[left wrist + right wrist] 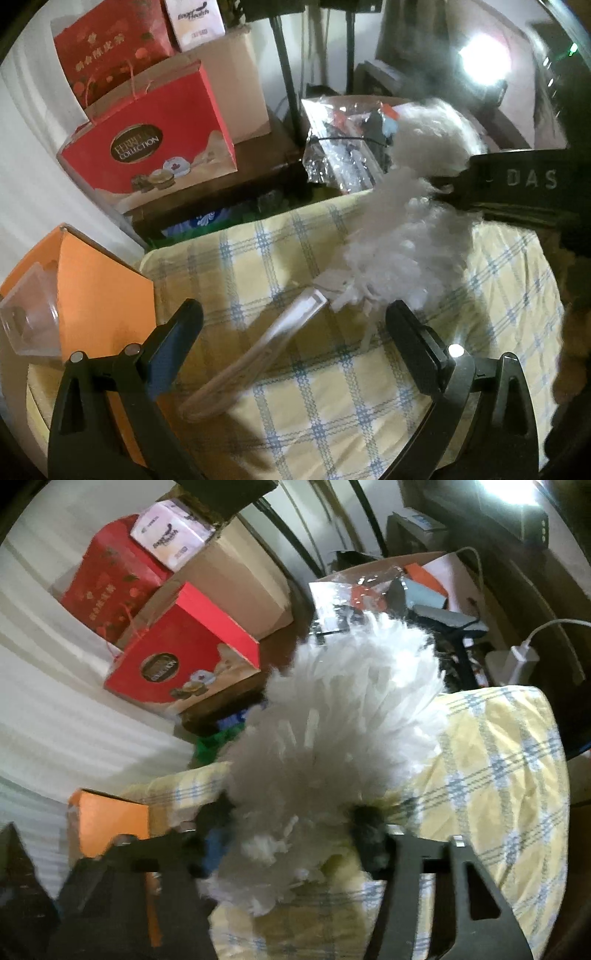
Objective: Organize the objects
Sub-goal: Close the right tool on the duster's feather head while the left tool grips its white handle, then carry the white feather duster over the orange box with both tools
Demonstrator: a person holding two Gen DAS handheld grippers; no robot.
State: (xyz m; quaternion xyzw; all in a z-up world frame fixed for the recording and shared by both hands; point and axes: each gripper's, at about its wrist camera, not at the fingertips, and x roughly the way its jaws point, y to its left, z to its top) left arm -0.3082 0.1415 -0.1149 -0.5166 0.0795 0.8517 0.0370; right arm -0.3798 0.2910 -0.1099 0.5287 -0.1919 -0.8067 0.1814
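A white fluffy duster [406, 225] with a clear plastic handle [258, 350] lies tilted over the yellow checked cushion [332, 387]. My left gripper [295, 325] is open, its fingers on either side of the handle, not touching it. In the right wrist view the duster's white head [332, 731] fills the middle, and my right gripper [291, 834] is shut on its fluffy base. The right gripper's dark body [517, 181] shows at the right of the left wrist view.
An orange box [92, 295] with a clear plastic insert sits at the cushion's left edge. Red gift boxes [147, 155] and a cardboard box [236, 85] stand on a dark table behind. A box of clutter in plastic wrap [343, 147] lies beyond the cushion.
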